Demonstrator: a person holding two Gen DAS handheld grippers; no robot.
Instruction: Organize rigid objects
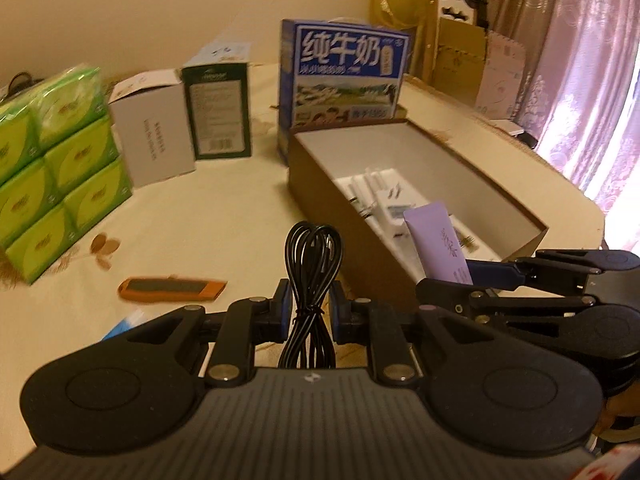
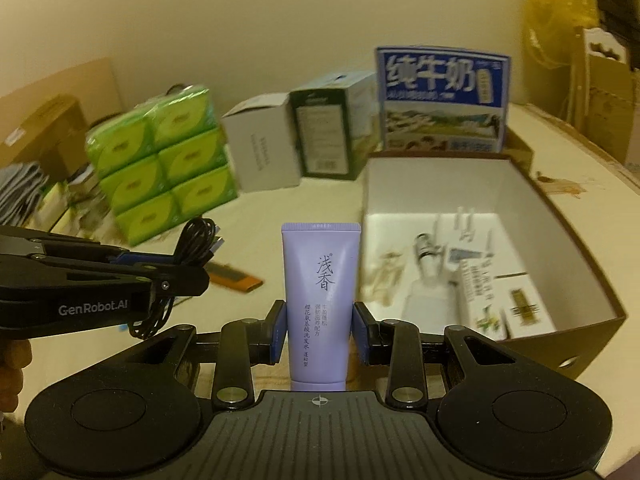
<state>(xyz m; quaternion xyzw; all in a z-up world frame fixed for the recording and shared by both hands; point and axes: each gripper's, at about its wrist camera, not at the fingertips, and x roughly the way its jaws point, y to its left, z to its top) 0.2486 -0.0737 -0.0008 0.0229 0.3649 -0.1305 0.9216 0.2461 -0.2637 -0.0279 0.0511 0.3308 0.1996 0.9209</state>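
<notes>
The open brown box already collects small items, so you carry both loads toward it. Your right gripper clamps the purple tube upright by its lower body; your left gripper pinches the coiled black cable at its tie.
</notes>
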